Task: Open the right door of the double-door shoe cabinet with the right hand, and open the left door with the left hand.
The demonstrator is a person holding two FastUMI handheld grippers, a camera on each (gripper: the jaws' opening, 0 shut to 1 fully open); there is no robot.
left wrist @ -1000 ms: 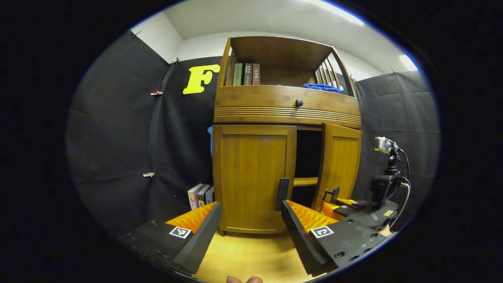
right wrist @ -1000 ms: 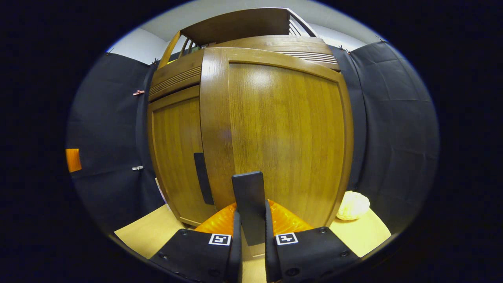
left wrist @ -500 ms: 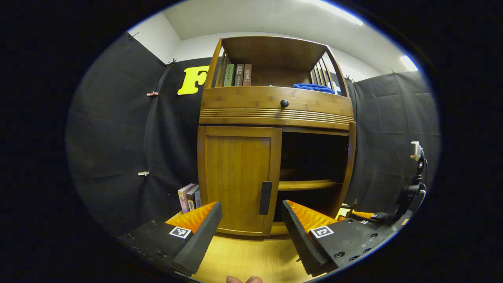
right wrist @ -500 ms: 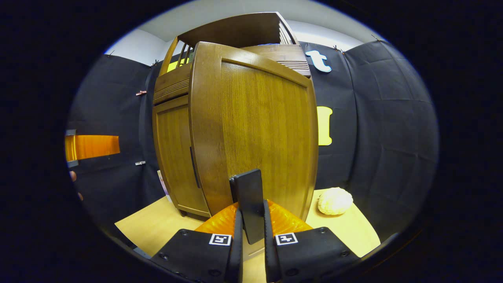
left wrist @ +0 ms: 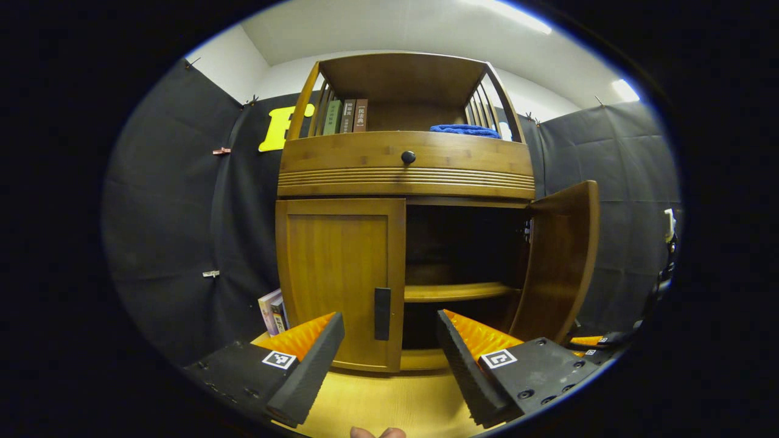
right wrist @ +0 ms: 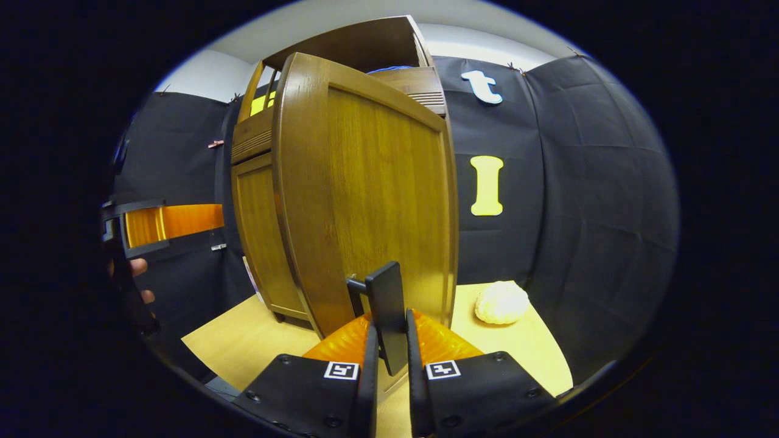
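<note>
Black cloth walls stand behind the shoe cabinet (left wrist: 405, 176), where the left gripper view shows books (left wrist: 344, 116) and a blue cloth (left wrist: 465, 129) on top, the left door (left wrist: 338, 280) closed before the released left claw (left wrist: 389, 359), while the right claw (right wrist: 387, 371) pinches the swung-out right door's (right wrist: 371, 194) handle (right wrist: 386, 313).

You can see three books (left wrist: 344, 116) standing up in the open shelf at the top, and a blue cloth (left wrist: 465, 129) lying at the other end of that same shelf. A few more books (left wrist: 273, 311) stand on the yellow wooden floor (left wrist: 389, 401), squeezed in by the black wall. In the right gripper view you can spot a pale, bumpy, round thing (right wrist: 501, 302) sitting on the floor close to the black wall.
</note>
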